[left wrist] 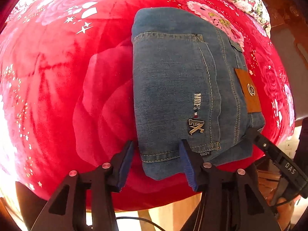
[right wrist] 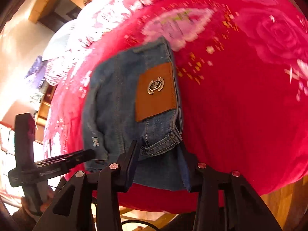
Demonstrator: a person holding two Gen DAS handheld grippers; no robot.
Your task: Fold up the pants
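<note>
Blue jeans (left wrist: 173, 77) lie folded into a compact block on a red rose-print blanket (left wrist: 77, 96), back pocket up and a brown leather patch (left wrist: 248, 90) at the waistband side. My left gripper (left wrist: 157, 154) straddles the block's near left corner, and denim fills the gap between its blue pads. In the right wrist view the jeans (right wrist: 115, 96) and the patch (right wrist: 156, 90) sit close. My right gripper (right wrist: 158, 154) is closed over the near waistband corner with its belt loop. Each gripper shows in the other view: the right gripper (left wrist: 258, 136) and the left gripper (right wrist: 84, 155).
The blanket's (right wrist: 240, 115) near edge drops off just below the grippers, with wooden floor (left wrist: 169, 217) under it. Dark wooden furniture (left wrist: 284, 9) stands beyond the far right corner. A person's hand (right wrist: 38, 202) holds the left gripper's handle. A light room with shelves (right wrist: 46, 107) lies to the left.
</note>
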